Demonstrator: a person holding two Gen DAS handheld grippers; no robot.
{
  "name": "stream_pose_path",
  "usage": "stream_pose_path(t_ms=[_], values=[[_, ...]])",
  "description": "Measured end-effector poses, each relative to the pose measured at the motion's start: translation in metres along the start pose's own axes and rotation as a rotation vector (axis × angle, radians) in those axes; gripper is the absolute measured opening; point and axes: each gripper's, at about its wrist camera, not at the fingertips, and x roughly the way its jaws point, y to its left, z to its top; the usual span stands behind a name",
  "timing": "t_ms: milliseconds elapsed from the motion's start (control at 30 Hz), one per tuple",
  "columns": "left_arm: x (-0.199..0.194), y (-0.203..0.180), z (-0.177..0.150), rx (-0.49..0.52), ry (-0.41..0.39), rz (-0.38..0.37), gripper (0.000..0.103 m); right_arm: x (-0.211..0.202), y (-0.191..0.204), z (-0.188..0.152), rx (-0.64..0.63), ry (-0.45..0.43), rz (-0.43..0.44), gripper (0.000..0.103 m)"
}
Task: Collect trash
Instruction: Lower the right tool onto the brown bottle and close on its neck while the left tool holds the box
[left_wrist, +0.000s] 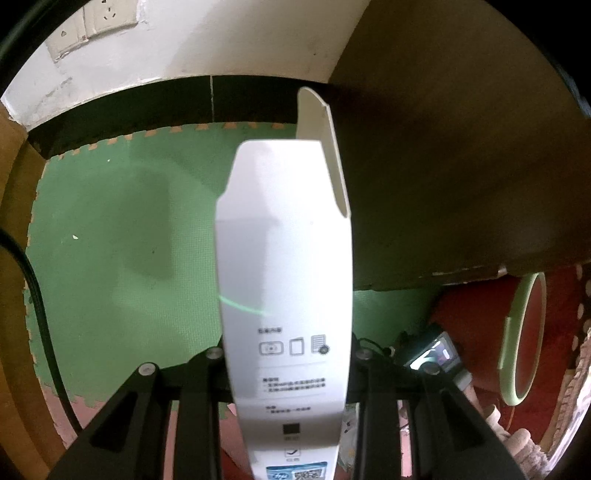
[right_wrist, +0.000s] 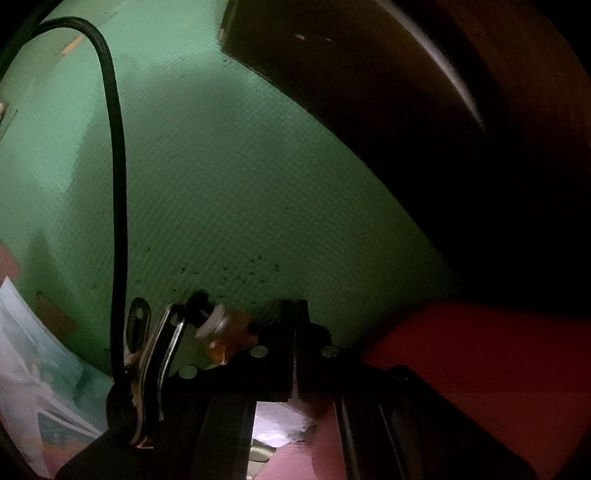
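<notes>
The left gripper (left_wrist: 284, 373) is pinching a flattened white printed cardboard box (left_wrist: 284, 280), which is sticking up between its black fingers above the green foam floor mat (left_wrist: 122, 236). The right gripper (right_wrist: 295, 332) is sitting pressed together with nothing visibly between its jaws, hovering close over the same green mat beside a black braided cable (right_wrist: 118, 192)

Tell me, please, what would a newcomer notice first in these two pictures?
In the left wrist view, a tall white carton with printed icons fills the centre, gripped between the black fingers of the left gripper above a green foam mat. In the right wrist view, a black braided cable arcs over the mat, and the right gripper is shut.
</notes>
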Motion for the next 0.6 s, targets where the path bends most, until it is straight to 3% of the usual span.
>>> stream_pose_path(t_ms=[300, 600], values=[[-0.007, 0.000, -0.001, 0.008, -0.016, -0.006, 0.033, -0.013, -0.015, -0.001, 0.215, -0.029, 0.361, 0.001], [-0.015, 0.001, -0.004, 0.013, -0.025, -0.019, 0.033, -0.027, -0.029, -0.017, 0.384, -0.073, 0.549, 0.001]])
